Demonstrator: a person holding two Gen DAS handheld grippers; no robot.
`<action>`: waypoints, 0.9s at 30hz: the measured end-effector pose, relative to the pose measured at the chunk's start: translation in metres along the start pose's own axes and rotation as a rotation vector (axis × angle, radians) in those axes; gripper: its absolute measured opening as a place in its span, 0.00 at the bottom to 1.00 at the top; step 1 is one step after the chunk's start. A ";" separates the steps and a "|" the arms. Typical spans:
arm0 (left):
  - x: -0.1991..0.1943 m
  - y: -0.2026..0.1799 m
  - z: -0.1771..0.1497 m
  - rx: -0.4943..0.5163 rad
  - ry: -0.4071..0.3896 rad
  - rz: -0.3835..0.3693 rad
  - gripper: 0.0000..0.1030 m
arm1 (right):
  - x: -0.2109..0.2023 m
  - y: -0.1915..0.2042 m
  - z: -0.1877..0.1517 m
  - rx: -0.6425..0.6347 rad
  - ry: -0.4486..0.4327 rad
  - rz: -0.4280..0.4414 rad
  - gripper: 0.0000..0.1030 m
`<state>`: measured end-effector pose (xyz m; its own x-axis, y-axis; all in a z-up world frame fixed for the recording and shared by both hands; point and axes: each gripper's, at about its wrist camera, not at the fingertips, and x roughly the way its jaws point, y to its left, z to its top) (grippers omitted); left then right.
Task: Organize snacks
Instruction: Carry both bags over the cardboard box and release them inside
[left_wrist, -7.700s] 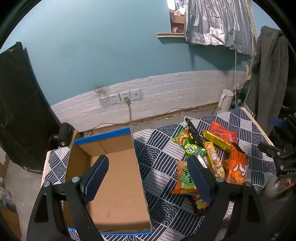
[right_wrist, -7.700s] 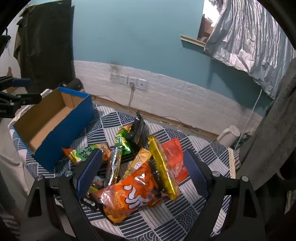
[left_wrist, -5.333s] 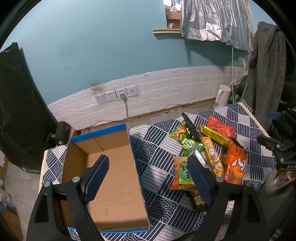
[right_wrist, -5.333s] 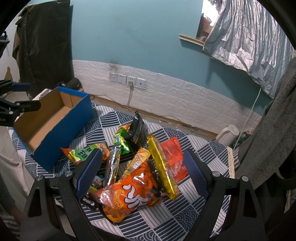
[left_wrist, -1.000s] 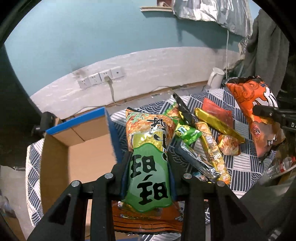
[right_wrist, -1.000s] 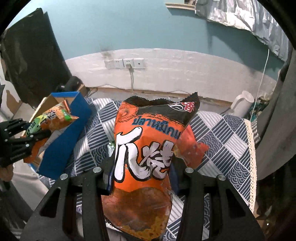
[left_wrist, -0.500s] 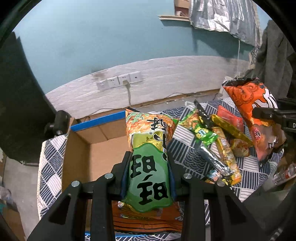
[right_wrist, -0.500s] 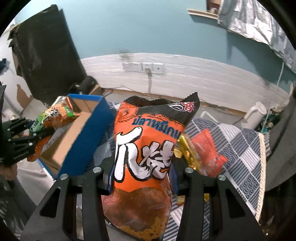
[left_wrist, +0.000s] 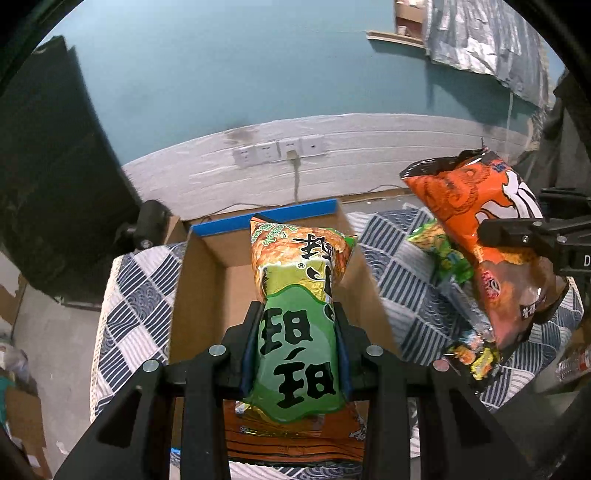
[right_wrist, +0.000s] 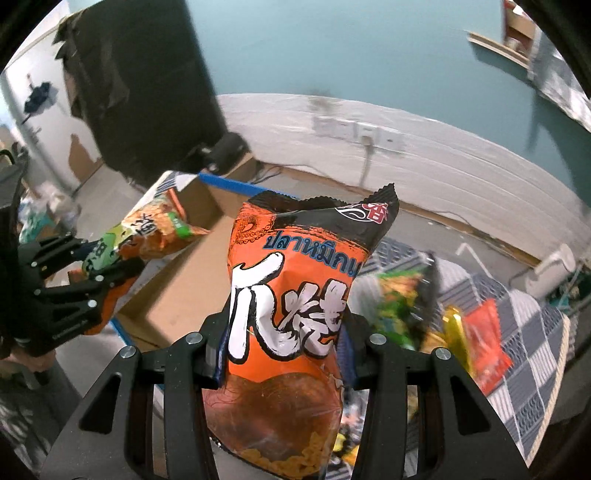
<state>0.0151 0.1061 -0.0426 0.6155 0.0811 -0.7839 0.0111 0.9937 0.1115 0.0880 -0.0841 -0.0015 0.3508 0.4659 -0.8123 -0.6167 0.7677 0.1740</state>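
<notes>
On orange bag: Thai lettering.

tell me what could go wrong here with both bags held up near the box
1. The left gripper pinches the green bag low, so its long top could flop and catch the box wall.
2. The right gripper holds the orange bag close beside the left one; both heading for the box could collide.
3. The puffy bags could slip from the narrow pads.
</notes>
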 end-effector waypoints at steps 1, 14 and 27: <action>0.001 0.006 -0.002 -0.009 0.005 0.006 0.34 | 0.005 0.007 0.003 -0.010 0.005 0.009 0.43; 0.023 0.060 -0.026 -0.099 0.066 0.062 0.34 | 0.064 0.079 0.025 -0.124 0.086 0.079 0.43; 0.034 0.073 -0.039 -0.121 0.111 0.076 0.52 | 0.094 0.104 0.029 -0.129 0.130 0.084 0.66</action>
<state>0.0064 0.1847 -0.0847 0.5199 0.1575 -0.8396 -0.1308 0.9859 0.1039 0.0775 0.0521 -0.0441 0.2057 0.4592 -0.8642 -0.7279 0.6621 0.1785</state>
